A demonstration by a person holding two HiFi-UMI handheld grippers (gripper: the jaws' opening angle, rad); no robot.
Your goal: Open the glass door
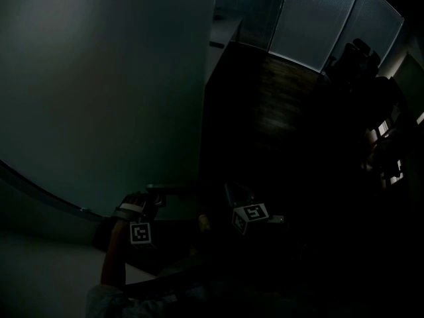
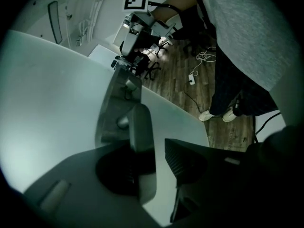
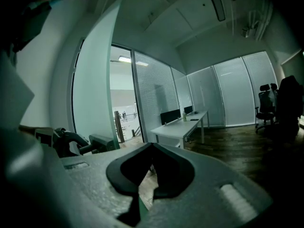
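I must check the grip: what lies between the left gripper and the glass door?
The grey handle, standing between the left gripper's open jaws, in the left gripper view.

head view looks down; left gripper view hugs glass door (image 2: pixel 47 103).

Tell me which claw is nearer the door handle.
Left. The left claw has the door handle between its open jaws; the right claw is shut, beside it, away from the handle.
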